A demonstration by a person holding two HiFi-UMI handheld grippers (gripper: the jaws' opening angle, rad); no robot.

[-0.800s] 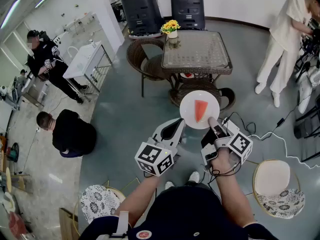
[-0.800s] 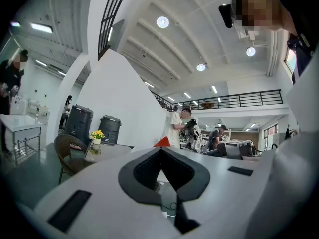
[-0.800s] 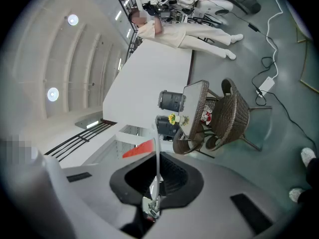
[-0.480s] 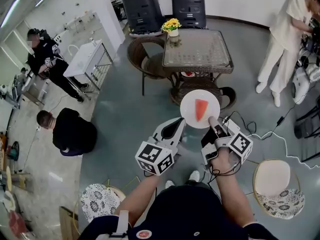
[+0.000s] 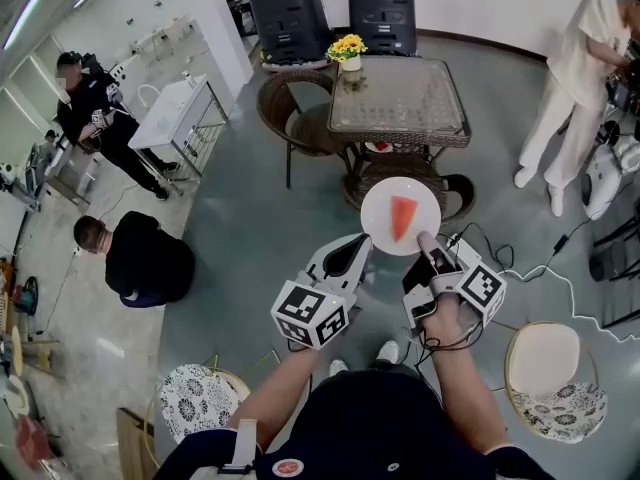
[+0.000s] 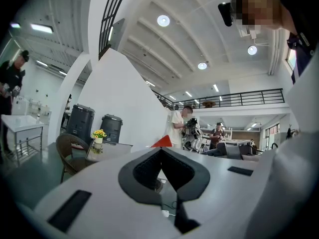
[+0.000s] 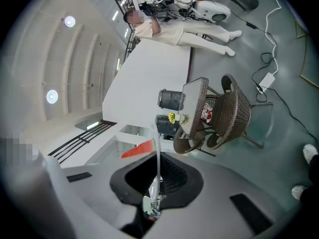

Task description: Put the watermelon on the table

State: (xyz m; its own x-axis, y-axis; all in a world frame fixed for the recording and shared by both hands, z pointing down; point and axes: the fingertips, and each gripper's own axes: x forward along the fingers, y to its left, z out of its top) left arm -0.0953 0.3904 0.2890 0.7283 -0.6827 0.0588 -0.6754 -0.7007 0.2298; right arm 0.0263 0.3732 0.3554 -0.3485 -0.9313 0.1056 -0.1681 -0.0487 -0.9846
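Observation:
A red wedge of watermelon lies on a round white plate, which hangs in the air in front of me. My right gripper is shut on the plate's near rim. In the right gripper view that plate shows edge-on between the jaws, with the watermelon to its left. My left gripper sits at the plate's lower left edge; its jaws look shut with nothing seen between them. The glass-topped wicker table stands just beyond the plate.
A yellow flower pot sits on the table's far left corner. Wicker chairs stand around the table. Cables trail over the floor at right. A person in white stands right of the table; two others are at left.

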